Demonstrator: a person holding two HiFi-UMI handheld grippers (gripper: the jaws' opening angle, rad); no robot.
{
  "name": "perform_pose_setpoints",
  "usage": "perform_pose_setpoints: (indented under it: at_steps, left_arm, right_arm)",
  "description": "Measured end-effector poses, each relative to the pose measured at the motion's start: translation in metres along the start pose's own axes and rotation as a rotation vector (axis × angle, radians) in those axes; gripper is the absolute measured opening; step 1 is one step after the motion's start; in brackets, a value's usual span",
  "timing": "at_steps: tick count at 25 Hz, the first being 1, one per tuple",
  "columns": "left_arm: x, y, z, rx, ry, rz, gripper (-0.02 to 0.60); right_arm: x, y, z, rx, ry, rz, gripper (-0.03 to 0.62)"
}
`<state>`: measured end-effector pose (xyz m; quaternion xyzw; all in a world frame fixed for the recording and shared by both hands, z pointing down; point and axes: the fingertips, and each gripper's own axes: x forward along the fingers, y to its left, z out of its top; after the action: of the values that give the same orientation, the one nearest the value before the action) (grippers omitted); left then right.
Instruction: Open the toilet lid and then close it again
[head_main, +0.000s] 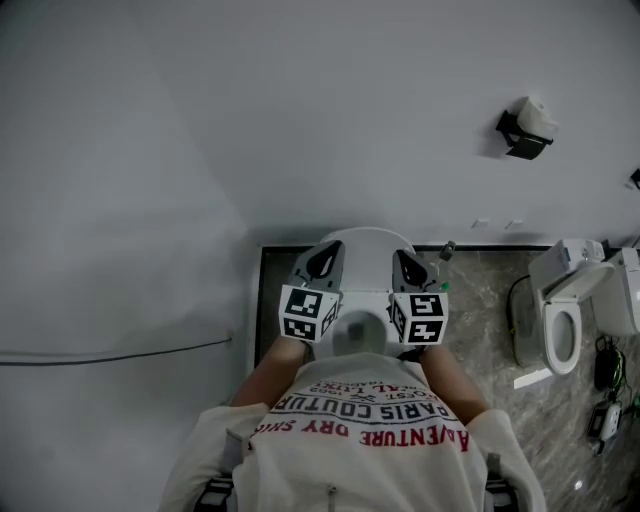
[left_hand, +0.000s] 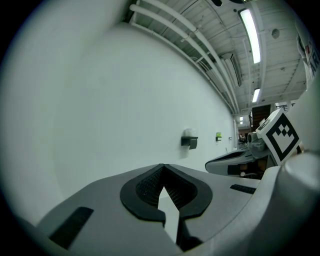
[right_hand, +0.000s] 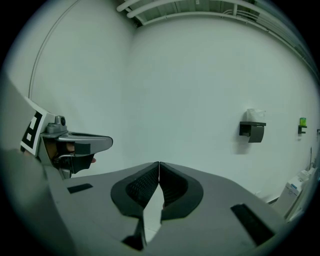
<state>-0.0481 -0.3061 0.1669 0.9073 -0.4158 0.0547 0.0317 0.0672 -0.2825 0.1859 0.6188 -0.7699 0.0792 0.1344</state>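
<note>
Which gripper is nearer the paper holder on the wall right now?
Right. In the head view, the right gripper lies below and left of the paper holder. The left gripper sits beside the right one, farther left and so farther from the holder.

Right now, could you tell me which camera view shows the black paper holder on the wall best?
The right gripper view: the paper holder sits face-on, clear against the bare wall. The head view shows it skewed from above; the left gripper view shows it smaller.
</note>
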Motion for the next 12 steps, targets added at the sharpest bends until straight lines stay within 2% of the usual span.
perform_pose_setpoints:
  at_steps: [12]
  left_arm:
    - [-0.005, -0.005, -0.025, -0.025, 0.045, -0.022, 0.006]
  right_arm:
    - [-0.003, 0.007, -0.021, -0.02, 0.042, 0.0, 0.017]
